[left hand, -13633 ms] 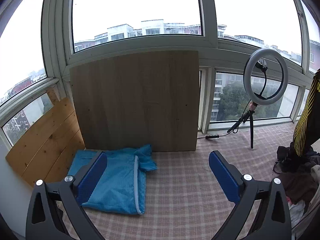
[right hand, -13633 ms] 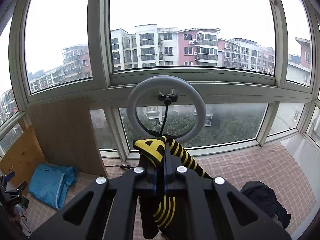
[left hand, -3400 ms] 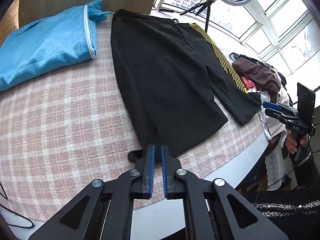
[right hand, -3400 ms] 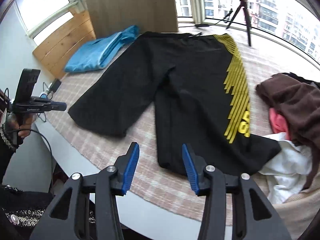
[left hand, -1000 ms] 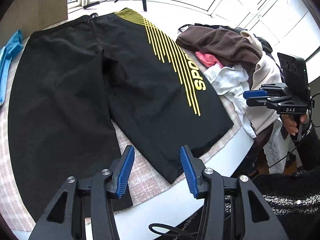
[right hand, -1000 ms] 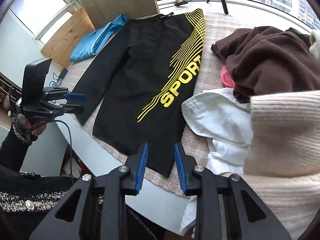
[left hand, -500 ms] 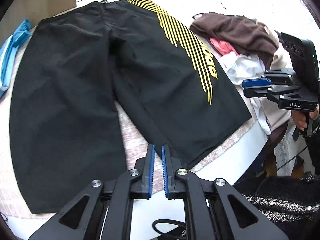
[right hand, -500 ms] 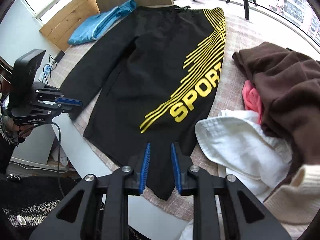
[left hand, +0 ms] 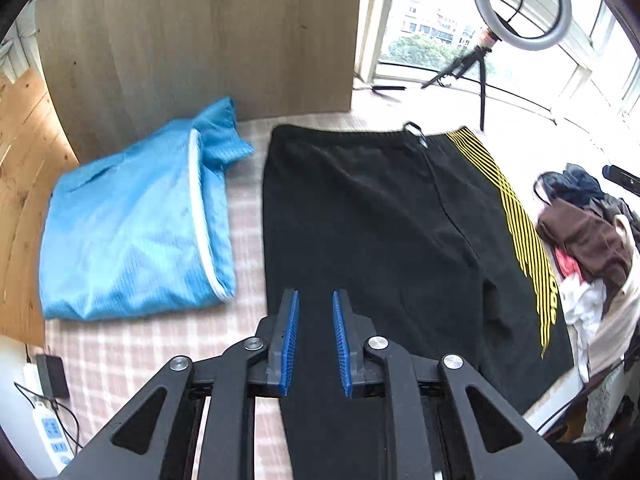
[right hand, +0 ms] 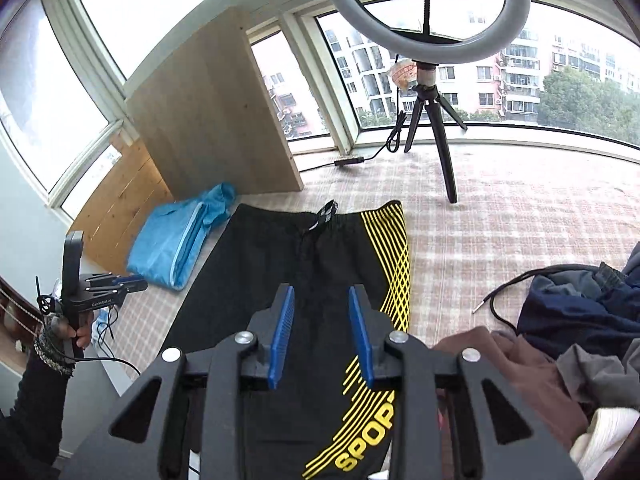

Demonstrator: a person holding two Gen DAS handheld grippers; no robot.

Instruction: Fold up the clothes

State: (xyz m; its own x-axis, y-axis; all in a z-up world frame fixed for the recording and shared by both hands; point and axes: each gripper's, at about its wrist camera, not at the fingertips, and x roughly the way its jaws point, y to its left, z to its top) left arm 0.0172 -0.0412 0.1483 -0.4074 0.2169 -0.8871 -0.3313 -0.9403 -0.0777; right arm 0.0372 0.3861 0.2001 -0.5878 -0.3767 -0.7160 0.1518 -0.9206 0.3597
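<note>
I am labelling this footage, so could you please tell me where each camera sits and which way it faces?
Left wrist: on the left gripper, looking steeply down over the black shorts towards the blue garment and wooden board; only its own opening jaws show.
Right wrist: on the right gripper, tilted down across the shorts towards the ring light and windows; the hand holding the left gripper shows.
Shared: shorts, blue garment, board, ring light.

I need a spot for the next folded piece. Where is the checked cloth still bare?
Bare: the wide stretch right of the black shorts, past the ring light tripod, and a narrow strip between the shorts and the blue garment. Crowded: the clothes pile at the near right.
</note>
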